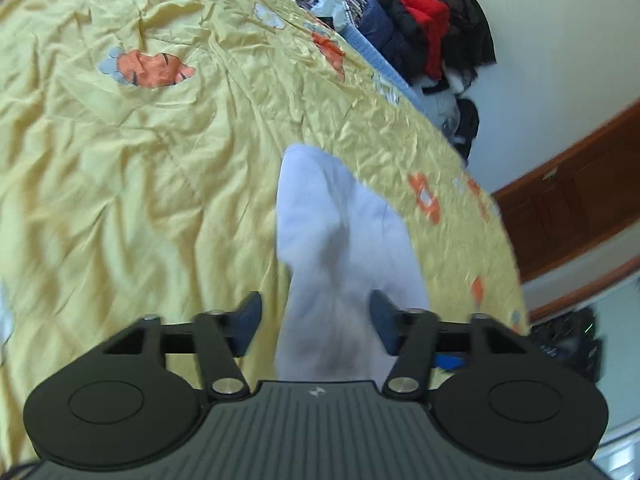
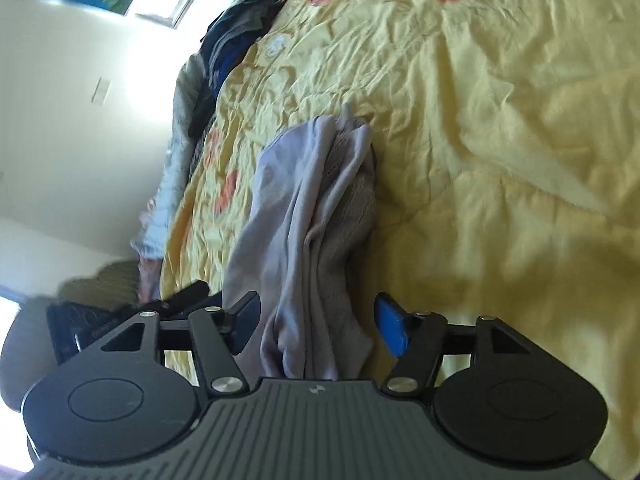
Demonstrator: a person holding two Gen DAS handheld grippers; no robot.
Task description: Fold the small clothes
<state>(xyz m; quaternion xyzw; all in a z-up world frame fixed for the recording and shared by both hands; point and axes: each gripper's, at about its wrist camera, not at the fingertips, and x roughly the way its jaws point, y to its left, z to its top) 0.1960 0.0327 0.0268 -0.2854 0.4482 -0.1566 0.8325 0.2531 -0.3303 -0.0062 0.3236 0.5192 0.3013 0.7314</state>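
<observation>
The garment (image 2: 308, 216) is a small pale lilac-grey piece of soft, thin knit, bunched into long vertical folds, with a band of lace showing along one edge in the right wrist view. It lies on the quilt (image 2: 500, 128) and runs back between the fingers of the right gripper (image 2: 316, 322). Those jaws stand apart: the blue pad (image 2: 390, 326) on one side is clear of the cloth, with quilt showing between, while the other finger sits just beside the folds; whether it touches them I cannot tell.

In the left wrist view the same pale cloth (image 1: 340, 248) looks whiter and blurred, a tapering strip reaching from the quilt edge back between the fingers of the left gripper (image 1: 316, 320). These jaws are parted too; one pad stands off from the cloth, the other is at its edge.

The quilt is yellow, crinkled and stitched, printed with orange and grey-blue cartoon patches (image 1: 152, 66). Beyond its far edge a heap of clothes (image 1: 420, 32), red, navy and black, is piled against a pale wall.
</observation>
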